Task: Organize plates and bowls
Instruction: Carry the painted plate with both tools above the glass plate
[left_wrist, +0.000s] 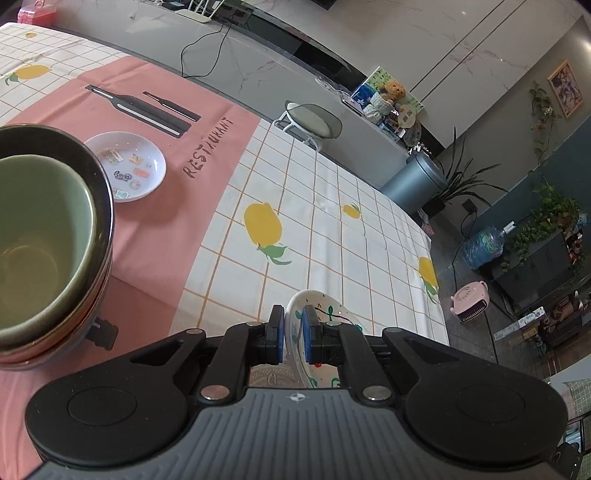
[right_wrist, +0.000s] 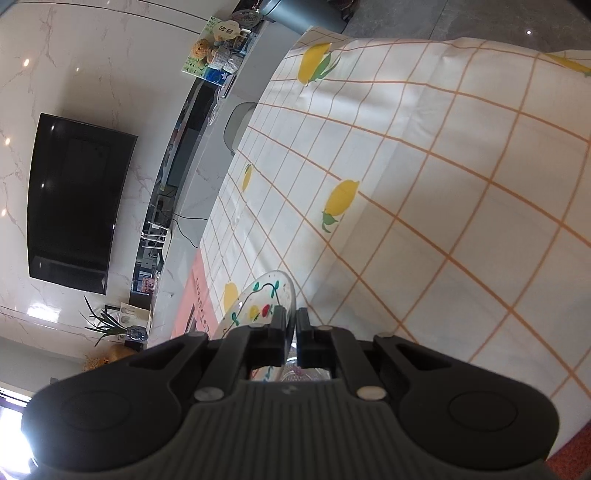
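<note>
In the left wrist view my left gripper (left_wrist: 293, 314) is shut on the rim of a white dish (left_wrist: 327, 308) painted with vines and leaves, held above the lemon tablecloth. Close at the left edge is a stack of bowls (left_wrist: 40, 229), a green one nested in dark ones, with a black piece showing under it. Farther back, a small white plate with stickers (left_wrist: 125, 166) lies on the pink placemat (left_wrist: 207, 122). In the right wrist view my right gripper (right_wrist: 291, 317) is shut on the edge of a clear plate (right_wrist: 266, 295) painted with a green vine and red and yellow dots.
The checked lemon tablecloth (left_wrist: 332, 229) covers the table, whose right edge drops to the floor. A round stool (left_wrist: 314, 120) stands beyond the far edge, and a grey bin (left_wrist: 413, 181) by the counter. A wall television (right_wrist: 74, 199) shows in the right wrist view.
</note>
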